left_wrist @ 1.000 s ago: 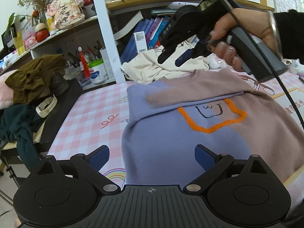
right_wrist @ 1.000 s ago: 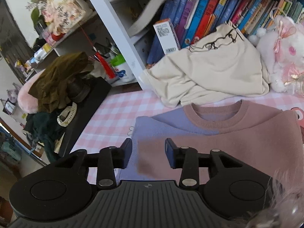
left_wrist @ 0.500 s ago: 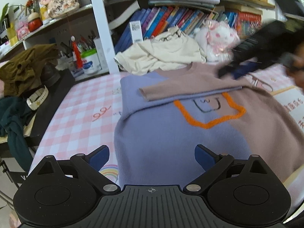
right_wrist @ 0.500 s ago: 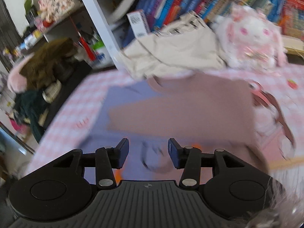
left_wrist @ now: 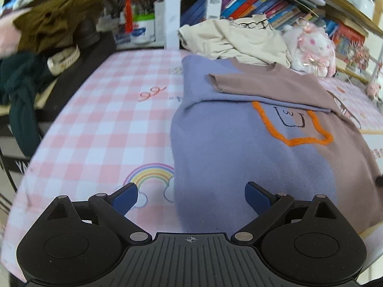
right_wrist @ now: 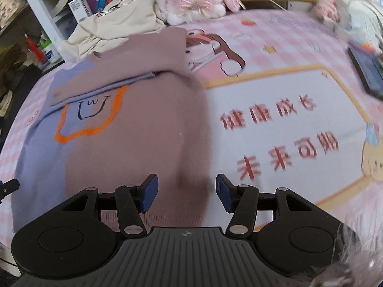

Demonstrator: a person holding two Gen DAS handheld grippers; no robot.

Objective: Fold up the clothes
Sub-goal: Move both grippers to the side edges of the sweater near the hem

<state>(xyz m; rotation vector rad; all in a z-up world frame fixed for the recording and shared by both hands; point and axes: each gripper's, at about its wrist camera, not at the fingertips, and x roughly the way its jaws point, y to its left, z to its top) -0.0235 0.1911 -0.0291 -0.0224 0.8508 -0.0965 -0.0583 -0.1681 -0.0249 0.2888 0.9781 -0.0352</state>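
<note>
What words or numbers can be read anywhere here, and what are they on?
"健康成长" and "未来可期": red characters on the table mat, slightly blurred.
White box among the books: print too small.
Book spines: unreadable.
Sweater: only a stitched face, no words.

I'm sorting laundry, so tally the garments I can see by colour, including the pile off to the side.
Purple and mauve: 1, the sweater spread on the mat
Cream: 1, the top crumpled by the books
Olive: 1, the garment heaped on the left
Dark teal: 1, the garment hanging below it
Total: 4
</note>
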